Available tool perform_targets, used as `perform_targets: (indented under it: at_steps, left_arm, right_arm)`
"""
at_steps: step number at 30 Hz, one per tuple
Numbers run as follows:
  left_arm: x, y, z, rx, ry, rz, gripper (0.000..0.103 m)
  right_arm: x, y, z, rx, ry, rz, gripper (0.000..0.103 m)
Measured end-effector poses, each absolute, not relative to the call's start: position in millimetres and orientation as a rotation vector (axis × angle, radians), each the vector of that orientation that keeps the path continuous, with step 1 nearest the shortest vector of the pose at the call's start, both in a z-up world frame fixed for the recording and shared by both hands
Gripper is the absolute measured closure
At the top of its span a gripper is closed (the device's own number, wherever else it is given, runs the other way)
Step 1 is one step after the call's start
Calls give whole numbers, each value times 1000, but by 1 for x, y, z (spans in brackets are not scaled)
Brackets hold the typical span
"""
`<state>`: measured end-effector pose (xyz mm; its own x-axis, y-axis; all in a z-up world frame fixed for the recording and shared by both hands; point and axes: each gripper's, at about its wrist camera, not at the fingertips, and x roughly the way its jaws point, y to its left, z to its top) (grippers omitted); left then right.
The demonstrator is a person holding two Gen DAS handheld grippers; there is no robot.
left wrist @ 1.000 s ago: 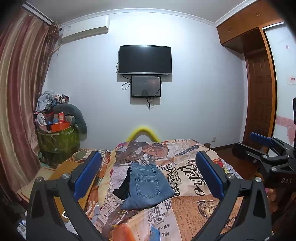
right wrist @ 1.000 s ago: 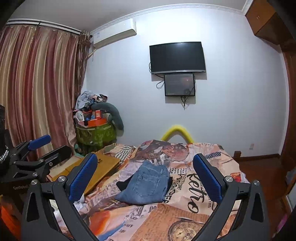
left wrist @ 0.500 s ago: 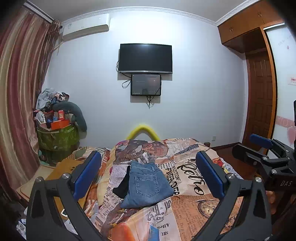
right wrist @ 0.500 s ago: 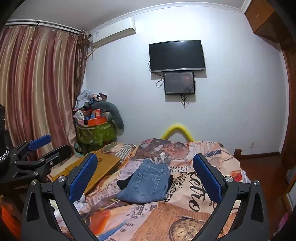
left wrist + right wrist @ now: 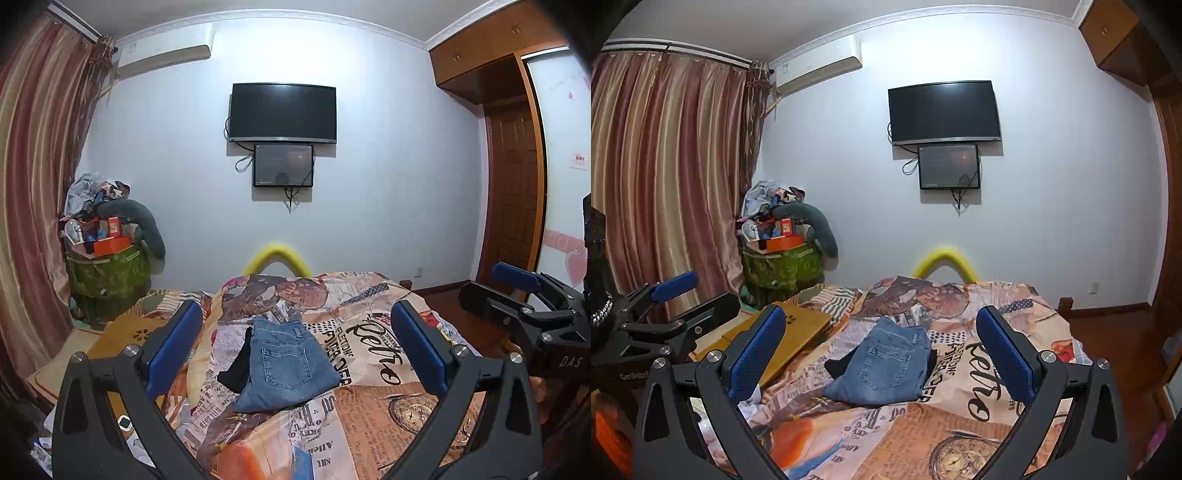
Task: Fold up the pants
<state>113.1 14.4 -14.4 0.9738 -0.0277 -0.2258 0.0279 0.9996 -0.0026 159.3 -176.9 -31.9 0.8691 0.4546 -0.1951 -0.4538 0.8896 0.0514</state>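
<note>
On the bed (image 5: pixel 373 402), mid-bedspread: one pair of blue jeans (image 5: pixel 286 365), folded into a compact bundle, back pocket up, a black garment (image 5: pixel 236 369) tucked under its left edge. Left tool (image 5: pixel 295 347) and right tool (image 5: pixel 881 354): both spread wide, empty, well above the jeans. Since a second ago, only slight camera drift; jeans unmoved. Folding judged complete.

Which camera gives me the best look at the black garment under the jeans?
The left wrist view: the black garment sticks out clearly along one side of the jeans. The right wrist view shows only smaller dark bits poking out beside the jeans.
</note>
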Motion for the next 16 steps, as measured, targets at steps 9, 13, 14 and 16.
perform_targets:
  at_steps: [9, 13, 14, 16]
  left_arm:
    - [114, 22, -14, -27, 232, -25, 0]
    - [114, 23, -14, -31, 232, -24, 0]
    - [114, 24, -14, -31, 232, -25, 0]
    - [114, 24, -14, -34, 232, -27, 0]
  right_arm:
    - [158, -180, -30, 15, 202, 470, 0]
    - [158, -180, -31, 14, 203, 471, 0]
    - [158, -180, -31, 14, 204, 472, 0]
    - [157, -181, -32, 12, 206, 473, 0]
